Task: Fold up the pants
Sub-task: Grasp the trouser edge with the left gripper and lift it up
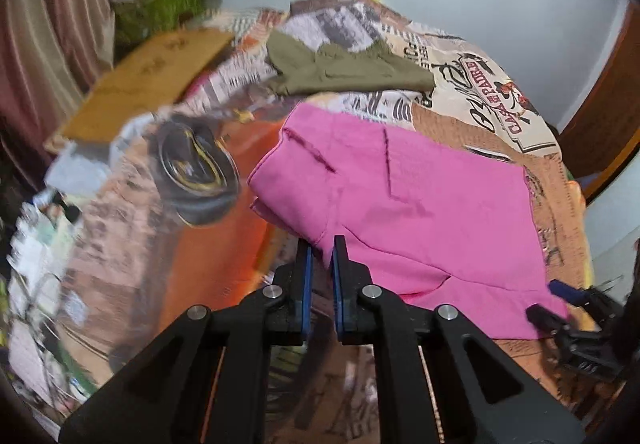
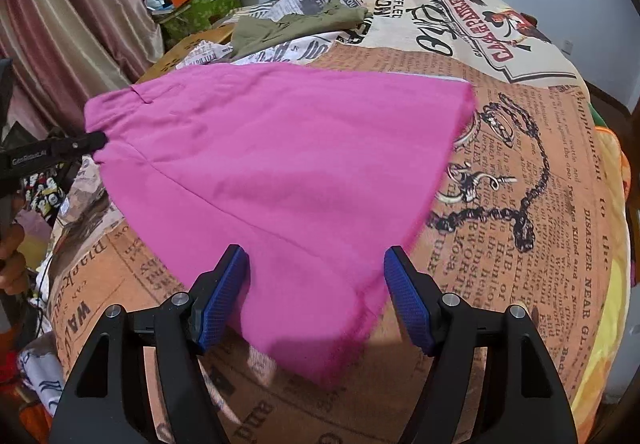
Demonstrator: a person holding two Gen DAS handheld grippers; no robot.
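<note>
covering most of the room is a bed (image 2: 520,172) under a newspaper-print quilt, kept broad and flat, which suits folding. spread across it lie the pink pants (image 2: 280,164), waistband toward the curtain side, hem nearest the right hand. beyond them sits an olive garment (image 2: 296,24), well apart, probably waiting its turn. the left hand-held gripper (image 1: 320,244) is clamped on the pants' waistband edge, seemingly to lift that end over. the right hand-held gripper (image 2: 316,264) has its jaws apart, straddling the hem without pinching, likely poised to grip it.
</note>
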